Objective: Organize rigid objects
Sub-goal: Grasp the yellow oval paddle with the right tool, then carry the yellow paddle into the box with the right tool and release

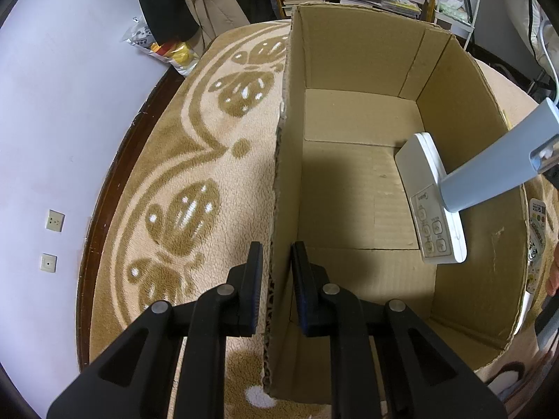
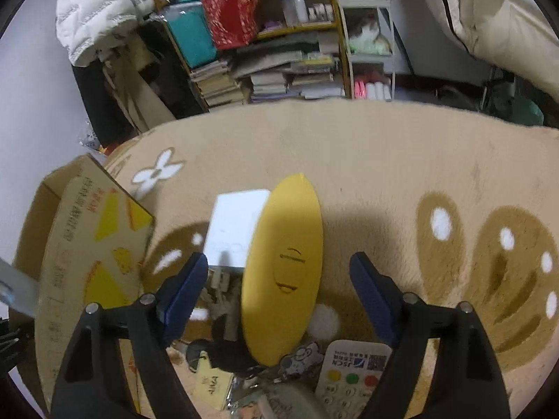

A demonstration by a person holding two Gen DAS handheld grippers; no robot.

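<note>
Where shelves crowd, patterned blanket [image 2: 367, 160]

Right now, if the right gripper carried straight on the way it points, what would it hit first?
Most likely the yellow oval object: it lies on the blanket between the open fingers of the right gripper, directly ahead. The white box sits just left of that line. Depth is hard to judge through the fisheye.

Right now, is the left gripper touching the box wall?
Touching: the left wrist view shows the left gripper with both pads shut on the box wall.
</note>
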